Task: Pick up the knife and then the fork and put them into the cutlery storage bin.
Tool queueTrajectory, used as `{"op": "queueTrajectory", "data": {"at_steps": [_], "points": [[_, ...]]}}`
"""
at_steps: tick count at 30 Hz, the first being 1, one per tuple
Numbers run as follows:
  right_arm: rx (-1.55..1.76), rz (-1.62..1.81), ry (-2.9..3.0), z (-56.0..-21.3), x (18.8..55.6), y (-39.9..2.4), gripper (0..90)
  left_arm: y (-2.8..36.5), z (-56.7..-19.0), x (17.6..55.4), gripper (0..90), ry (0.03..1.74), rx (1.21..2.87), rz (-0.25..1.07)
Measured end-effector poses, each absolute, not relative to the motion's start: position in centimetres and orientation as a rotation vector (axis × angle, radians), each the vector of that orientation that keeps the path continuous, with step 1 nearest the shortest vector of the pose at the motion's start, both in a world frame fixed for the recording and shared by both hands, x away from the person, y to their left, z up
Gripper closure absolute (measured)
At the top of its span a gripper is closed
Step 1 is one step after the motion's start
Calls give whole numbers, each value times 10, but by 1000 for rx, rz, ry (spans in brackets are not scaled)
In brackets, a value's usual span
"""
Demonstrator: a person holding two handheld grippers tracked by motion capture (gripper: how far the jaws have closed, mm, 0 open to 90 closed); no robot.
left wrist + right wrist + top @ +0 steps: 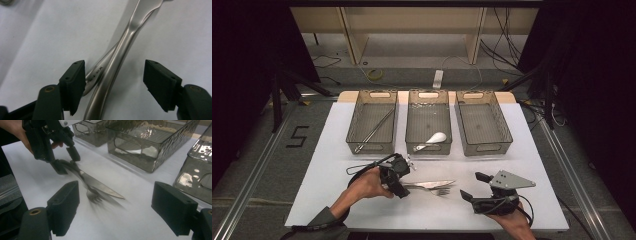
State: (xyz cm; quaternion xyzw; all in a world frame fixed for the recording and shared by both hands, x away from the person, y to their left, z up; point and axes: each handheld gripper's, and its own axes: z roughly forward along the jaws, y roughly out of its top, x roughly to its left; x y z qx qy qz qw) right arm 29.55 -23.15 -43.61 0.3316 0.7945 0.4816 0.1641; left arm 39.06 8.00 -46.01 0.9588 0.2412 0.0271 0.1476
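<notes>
A steel knife (434, 183) and a fork (441, 191) lie side by side on the white table (337, 200), handles crossing toward the left. My left gripper (404, 180) is open with its jaws on either side of both handles (110, 72); the left pad (75, 85) is close to the fork handle. The right gripper (473, 186) is open to the right of the cutlery tips, holding nothing. In the right gripper view the knife blade (102, 187) and fork tines (94, 195) lie ahead of its jaws, with the left gripper (67, 161) over the handles.
Three smoky plastic trays stand in a row at the back. The left tray (353, 125) holds long metal tongs (374, 131), the middle tray (428, 148) a white spoon (433, 139), and the right tray (507, 130) nothing. A person's hands hold both grippers at the front edge.
</notes>
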Motion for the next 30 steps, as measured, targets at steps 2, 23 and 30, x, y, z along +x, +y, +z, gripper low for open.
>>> {"op": "queueTrajectory", "data": {"at_steps": [2,23,30], "points": [[940,1364,2274,-436,295,-232,230,80,-461,391,367,704,2748,76],[941,1349,2276,-436,295,-230,230,76,-458,384,607,603,2792,139],[939,1347,2278,-436,295,-229,230,72,-459,382,687,571,2828,130]]}}
